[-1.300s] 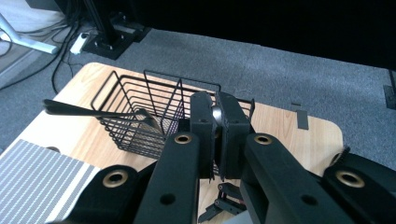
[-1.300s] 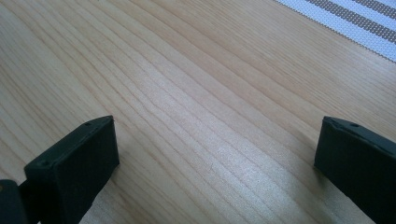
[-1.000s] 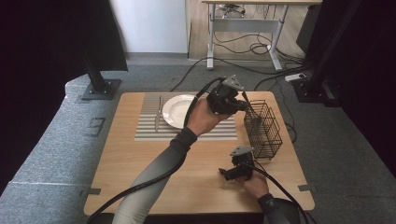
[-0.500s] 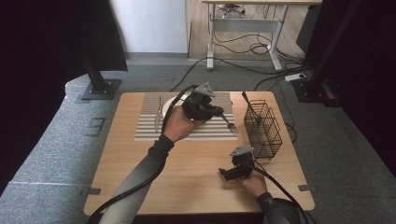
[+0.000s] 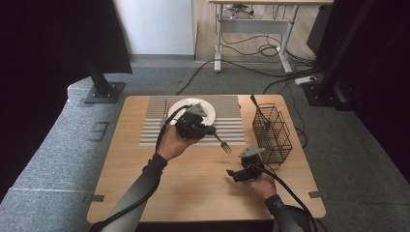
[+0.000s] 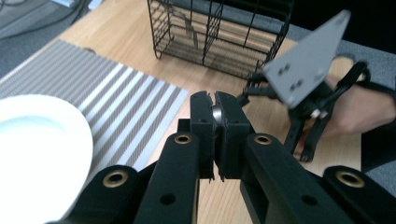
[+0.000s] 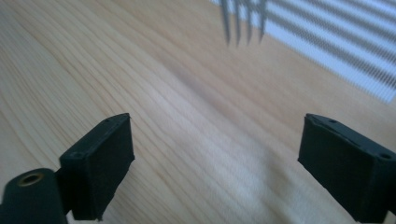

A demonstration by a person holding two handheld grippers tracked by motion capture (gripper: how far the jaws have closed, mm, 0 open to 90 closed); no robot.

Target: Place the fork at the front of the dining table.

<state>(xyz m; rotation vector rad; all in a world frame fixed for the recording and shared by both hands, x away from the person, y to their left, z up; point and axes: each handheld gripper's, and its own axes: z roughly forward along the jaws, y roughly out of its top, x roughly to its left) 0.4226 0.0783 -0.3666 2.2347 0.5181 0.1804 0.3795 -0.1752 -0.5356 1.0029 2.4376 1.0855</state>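
Fork (image 5: 221, 142) clamped in left claw (image 5: 209, 131), right claw (image 5: 235, 175) wide, empty, one plate (image 5: 208, 109), one basket (image 5: 273, 134).

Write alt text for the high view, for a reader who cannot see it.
The left claw, shut on a fork, carries it above a wooden table toward the open right claw. A white plate lies on a striped mat; a black wire basket stands at the right.

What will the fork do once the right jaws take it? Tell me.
The fork looks like rigid metal, so it probably won't flex. Its thin, shiny handle, pinched in the left gripper, may slip or pivot in a grip. The tines hang free of the table, so it could swing.
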